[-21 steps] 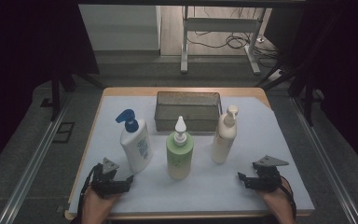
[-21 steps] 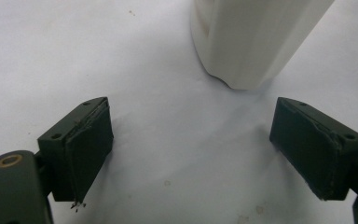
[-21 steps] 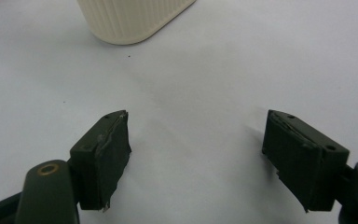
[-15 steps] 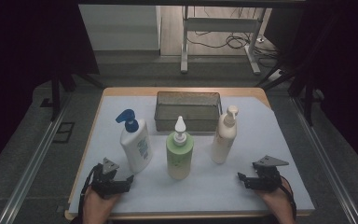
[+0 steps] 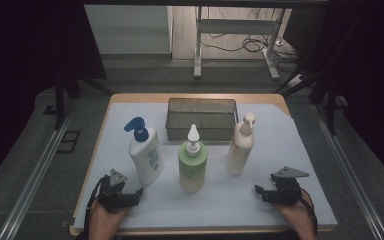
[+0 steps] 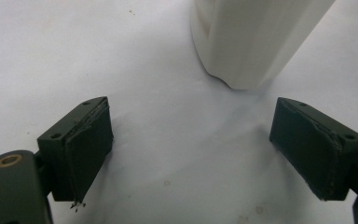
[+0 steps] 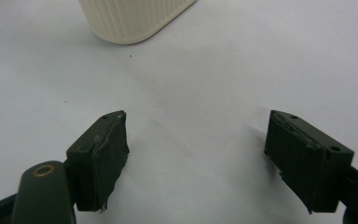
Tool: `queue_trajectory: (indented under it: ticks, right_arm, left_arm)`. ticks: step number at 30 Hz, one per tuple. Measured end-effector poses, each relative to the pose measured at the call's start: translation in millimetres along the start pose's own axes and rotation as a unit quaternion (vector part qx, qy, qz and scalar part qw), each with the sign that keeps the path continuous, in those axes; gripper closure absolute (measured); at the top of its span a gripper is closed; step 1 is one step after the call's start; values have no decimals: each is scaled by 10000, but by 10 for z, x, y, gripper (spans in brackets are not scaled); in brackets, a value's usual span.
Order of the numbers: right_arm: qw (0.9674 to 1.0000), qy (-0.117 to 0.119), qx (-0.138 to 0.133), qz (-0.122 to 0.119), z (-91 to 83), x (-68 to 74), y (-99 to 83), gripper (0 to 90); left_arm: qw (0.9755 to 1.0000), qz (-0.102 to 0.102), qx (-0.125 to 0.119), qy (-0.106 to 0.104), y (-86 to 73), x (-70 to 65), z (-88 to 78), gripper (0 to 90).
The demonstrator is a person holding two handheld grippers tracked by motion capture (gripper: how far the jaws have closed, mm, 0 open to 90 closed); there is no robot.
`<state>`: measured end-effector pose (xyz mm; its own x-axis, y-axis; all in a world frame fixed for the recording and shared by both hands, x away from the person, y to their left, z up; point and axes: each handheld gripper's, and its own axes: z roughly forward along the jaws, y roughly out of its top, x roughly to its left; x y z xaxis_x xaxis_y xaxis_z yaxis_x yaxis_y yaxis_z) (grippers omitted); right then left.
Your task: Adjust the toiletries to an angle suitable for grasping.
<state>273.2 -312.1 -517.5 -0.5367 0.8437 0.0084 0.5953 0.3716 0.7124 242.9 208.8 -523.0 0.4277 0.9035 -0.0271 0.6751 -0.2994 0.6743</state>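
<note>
Nothing has really shifted over the last instant: both hands sit at the near edge of the surface (image 5: 300, 150), just where they were a moment ago, and the three bottles have not budged. So the work has not properly begun; this reads as the pause before a first reach.

The left gripper (image 5: 132, 192) rests low on the white sheet with its jaws spread wide and nothing between them. In the left gripper view the base of the white bottle with the blue pump (image 6: 256, 42) stands just ahead of those jaws, slightly off to one side, upright and untouched. From above, that bottle (image 5: 145, 155) is the nearest thing to the left hand.

The right gripper (image 5: 260, 192) is likewise spread and empty. Its own view looks across bare sheet towards the ribbed base of the cream bottle (image 7: 130, 18), which stands some way off; from above the cream bottle (image 5: 241, 147) is upright beside the green bottle (image 5: 193, 162) in the middle.

Behind the row sits a dark mesh basket (image 5: 172, 120), which looks empty. My guess is the bottles are bound for it, and the left one looks likeliest to go first.
</note>
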Motion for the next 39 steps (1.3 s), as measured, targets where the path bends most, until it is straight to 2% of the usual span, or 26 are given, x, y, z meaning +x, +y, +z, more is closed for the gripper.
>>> queue_trajectory:
  ticks: [9, 19, 26, 31, 36, 37, 39]
  right_arm:
    - [10000, -46, 37, 8, -10, 11, 12, 231]
    - [9998, -95, 48, -191, -49, 56, 39, 308]
    - [9997, 85, -205, -113, -124, 74, 91, 416]
    - [9994, 226, -257, -46, -147, 90, 126, 471]
    - [9986, 430, -321, 24, -158, 144, 188, 595]
    - [9986, 430, -321, 24, -158, 144, 188, 595]
    - [9980, 523, -354, 27, -166, 169, 221, 665]
  left_arm:
    - [10000, -4, 1, 2, 0, 0, 0, 129]
    - [10000, -3, 2, 1, 0, 1, 0, 129]
    - [10000, 0, 0, 0, 0, 1, 0, 129]
    - [10000, -1, -3, -2, -1, 0, 0, 129]
    - [10000, 1, -6, -1, -1, 0, 0, 129]
    - [10000, 1, -6, -1, -1, 0, 0, 129]
    - [10000, 1, -8, 1, -2, 0, 0, 129]
